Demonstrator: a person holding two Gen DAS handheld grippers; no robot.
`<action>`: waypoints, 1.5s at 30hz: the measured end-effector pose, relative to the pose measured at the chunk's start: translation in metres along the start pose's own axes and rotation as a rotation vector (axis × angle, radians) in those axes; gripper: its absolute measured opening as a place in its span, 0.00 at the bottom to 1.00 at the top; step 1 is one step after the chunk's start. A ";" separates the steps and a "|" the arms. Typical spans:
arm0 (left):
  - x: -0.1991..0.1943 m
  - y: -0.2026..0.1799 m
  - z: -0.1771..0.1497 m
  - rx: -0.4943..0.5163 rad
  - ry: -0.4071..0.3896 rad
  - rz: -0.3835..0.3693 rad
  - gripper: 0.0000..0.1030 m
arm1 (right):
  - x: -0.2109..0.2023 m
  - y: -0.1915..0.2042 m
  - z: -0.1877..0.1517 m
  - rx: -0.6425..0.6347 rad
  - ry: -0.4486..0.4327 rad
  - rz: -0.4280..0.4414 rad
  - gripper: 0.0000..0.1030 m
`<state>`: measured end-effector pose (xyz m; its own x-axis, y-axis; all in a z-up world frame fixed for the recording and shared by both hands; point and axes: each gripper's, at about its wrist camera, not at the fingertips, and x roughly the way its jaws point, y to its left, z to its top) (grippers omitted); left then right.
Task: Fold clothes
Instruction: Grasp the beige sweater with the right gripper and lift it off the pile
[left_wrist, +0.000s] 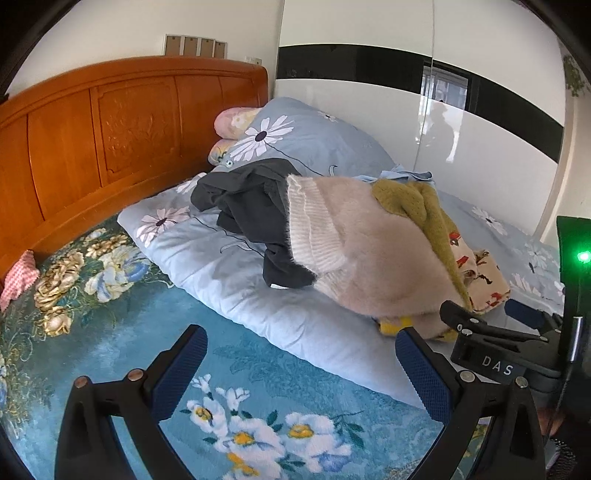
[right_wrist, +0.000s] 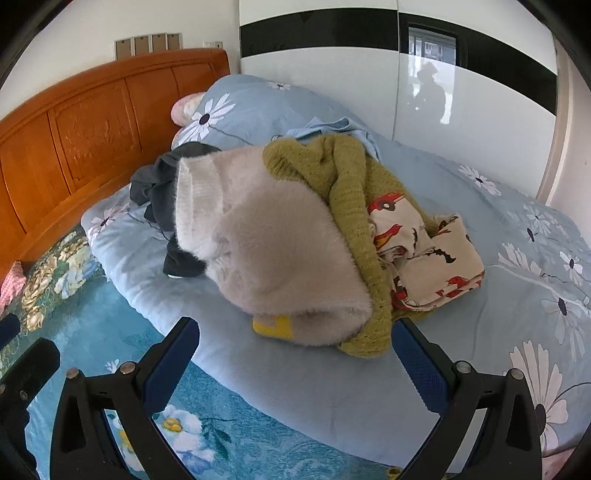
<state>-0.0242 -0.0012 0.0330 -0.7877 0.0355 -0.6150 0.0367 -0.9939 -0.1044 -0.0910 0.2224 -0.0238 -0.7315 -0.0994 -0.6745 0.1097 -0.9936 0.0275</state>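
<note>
1. Your left gripper (left_wrist: 301, 369) has its blue-padded fingers (left_wrist: 181, 373) spread wide and holds nothing; it hangs over the teal floral bedspread (left_wrist: 122, 332), just short of the folded pale blue daisy-print quilt (left_wrist: 236, 280).
2. Your right gripper (right_wrist: 295, 362) is spread just as wide, also empty, with its fingers (right_wrist: 417, 365) over the front edge of that quilt (touching no garment, as far as the view shows).
3. The clothes sit unfolded in a heap on the quilt: a fluffy beige sweater with a ribbed cuff (right_wrist: 280, 251) on top, a dark grey garment (left_wrist: 251, 206) beneath it toward the carved orange wooden headboard (left_wrist: 110, 133).
4. An olive-green knitted sweater (right_wrist: 351, 192) lies against the beige one, partly covering a cream fabric with red and black prints (right_wrist: 424, 258).
5. A small yellow item (right_wrist: 273, 326) peeks out under the beige sweater's near edge
</note>
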 end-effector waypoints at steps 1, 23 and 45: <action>0.002 0.003 0.001 -0.005 0.003 -0.006 1.00 | 0.002 0.002 0.000 -0.009 0.008 -0.007 1.00; 0.005 0.066 -0.035 0.046 0.009 0.116 1.00 | 0.106 0.083 0.043 -0.377 0.133 -0.172 0.98; -0.005 0.127 -0.050 -0.130 0.031 0.090 1.00 | 0.118 0.092 0.112 -0.375 0.119 -0.408 0.14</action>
<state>0.0148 -0.1229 -0.0161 -0.7582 -0.0477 -0.6502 0.1873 -0.9712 -0.1471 -0.2421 0.1132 -0.0183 -0.6862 0.3169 -0.6547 0.0816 -0.8609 -0.5022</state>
